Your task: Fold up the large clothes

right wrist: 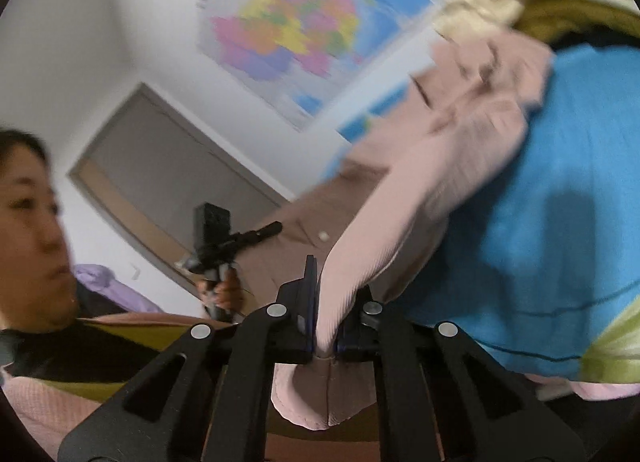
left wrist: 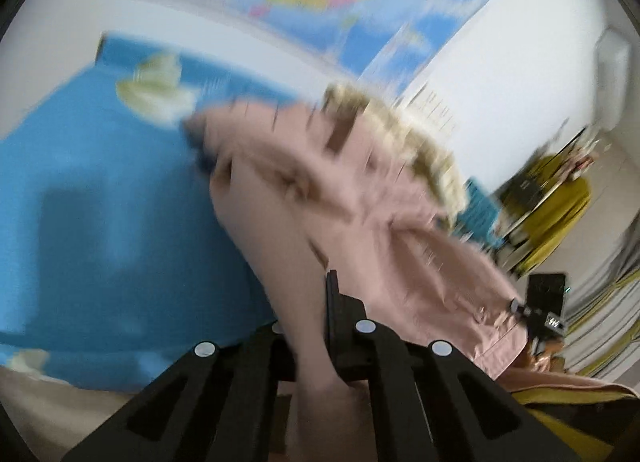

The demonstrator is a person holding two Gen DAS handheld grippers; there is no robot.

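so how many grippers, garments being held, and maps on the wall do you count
grippers: 2, the left gripper and the right gripper
garments held: 1, the pink coat with pale fur trim, both grippers shut on it over the blue bedsheet
wall maps: 1, the map
total: 4

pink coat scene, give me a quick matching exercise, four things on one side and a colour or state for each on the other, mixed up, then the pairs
Things:
1. pink coat
2. bed cover
3. fur trim
4. wall map

Colour or state:
a. cream and fluffy
b. many colours, hung on the white wall
c. clamped by both the left gripper and the right gripper
d. bright blue, under the coat

Pairs: 1-c, 2-d, 3-a, 4-b
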